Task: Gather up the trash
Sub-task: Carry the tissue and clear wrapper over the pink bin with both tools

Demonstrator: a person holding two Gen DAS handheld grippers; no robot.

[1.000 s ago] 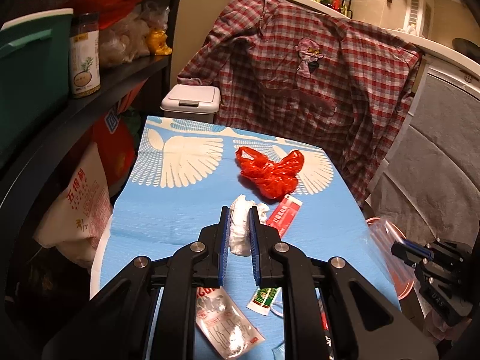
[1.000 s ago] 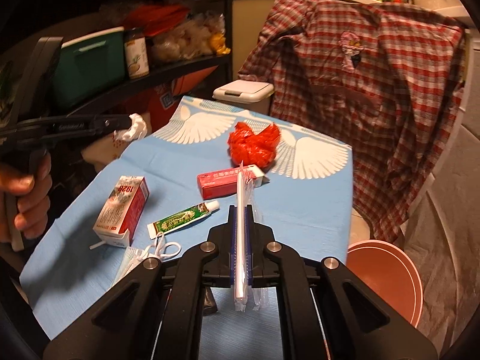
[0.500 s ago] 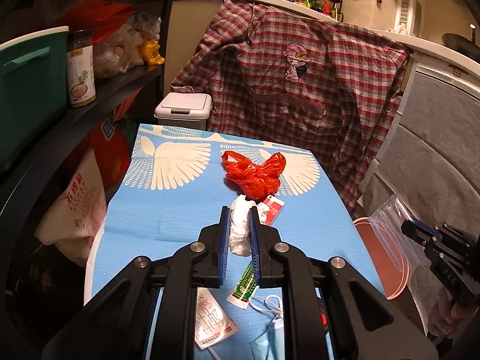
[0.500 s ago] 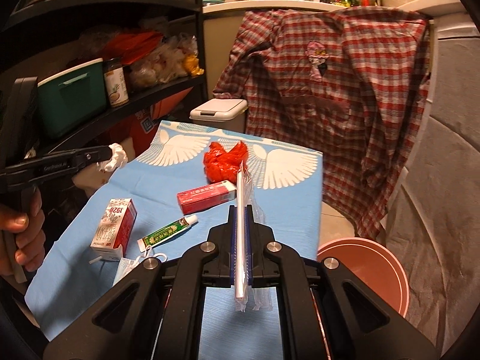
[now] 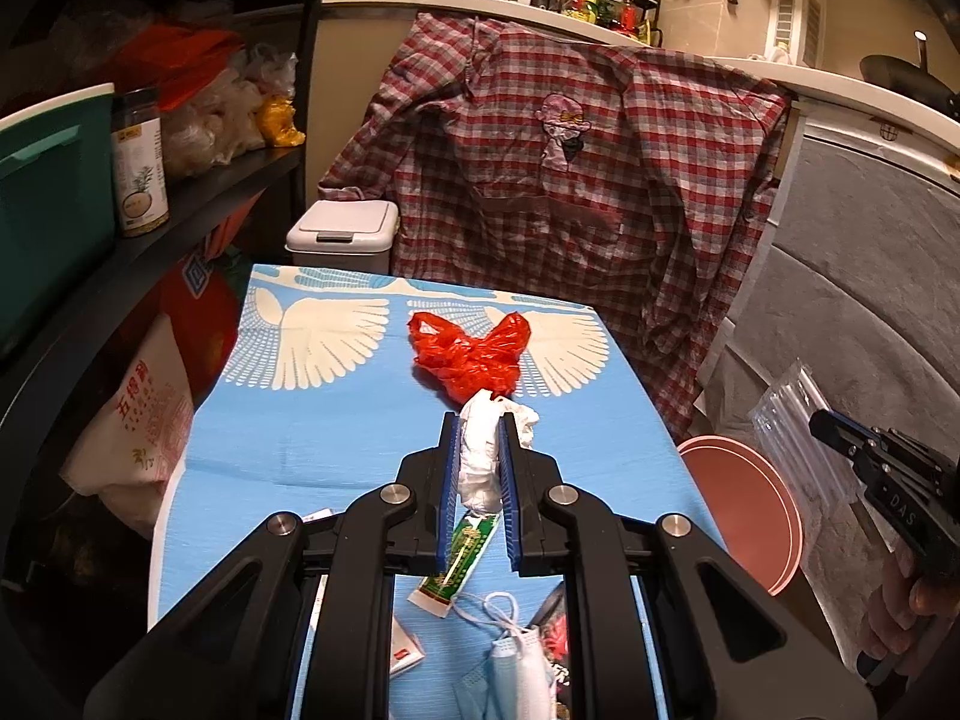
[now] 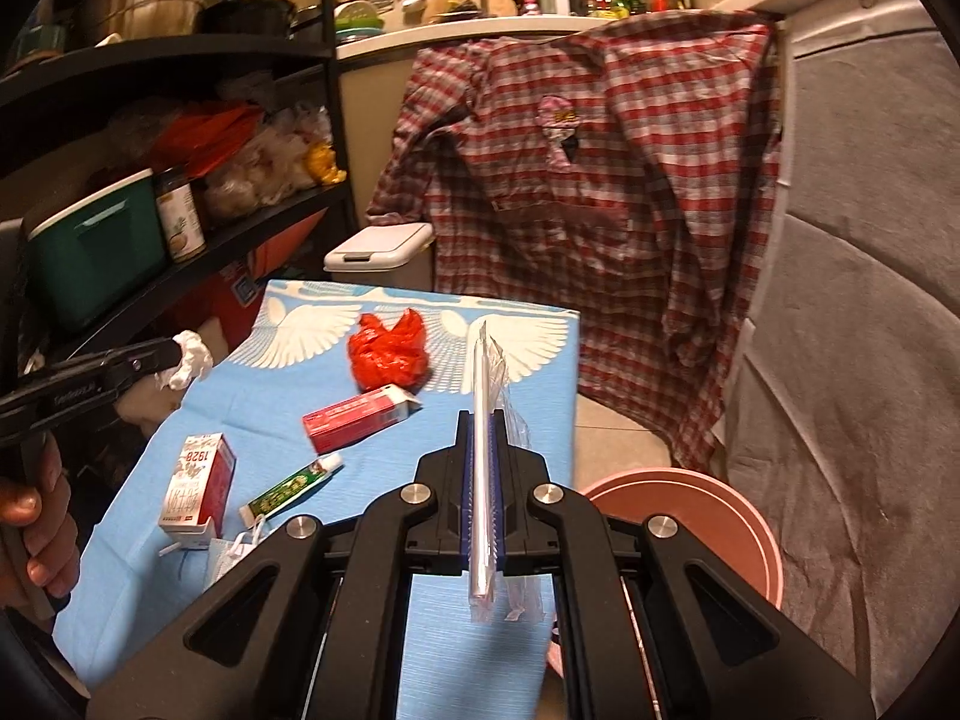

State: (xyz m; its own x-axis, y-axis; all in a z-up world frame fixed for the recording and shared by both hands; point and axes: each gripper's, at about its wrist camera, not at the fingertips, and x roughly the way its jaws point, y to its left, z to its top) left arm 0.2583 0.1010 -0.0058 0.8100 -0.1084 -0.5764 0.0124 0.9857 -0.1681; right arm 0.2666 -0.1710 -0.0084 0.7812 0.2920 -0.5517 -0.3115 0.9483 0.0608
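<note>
My left gripper (image 5: 479, 423) is shut on a crumpled white tissue (image 5: 483, 456), held above the blue table cloth (image 5: 312, 420). Over the table's right edge, my right gripper (image 6: 485, 420) is shut on a clear plastic bag (image 6: 489, 480) seen edge-on. That bag (image 5: 792, 420) also shows at the right of the left wrist view. A pink bin (image 6: 690, 516) stands on the floor just right of the table. Still lying on the cloth are a red plastic bag (image 6: 390, 354), a red box (image 6: 360, 414), a green tube (image 6: 294, 483), a red-and-white carton (image 6: 198, 483) and a face mask (image 5: 516, 666).
A dark shelf unit (image 5: 150, 204) with a teal box (image 6: 96, 246) and a jar borders the table on the left. Past the far end stands a white lidded bin (image 5: 345, 228), beside a hanging plaid shirt (image 5: 570, 180). Grey padded fabric (image 6: 840, 360) fills the right side.
Both grippers have pulled back and risen, each keeping its hold. The pink bin has come further into view on the right. More of the near table clutter now shows under the left gripper.
</note>
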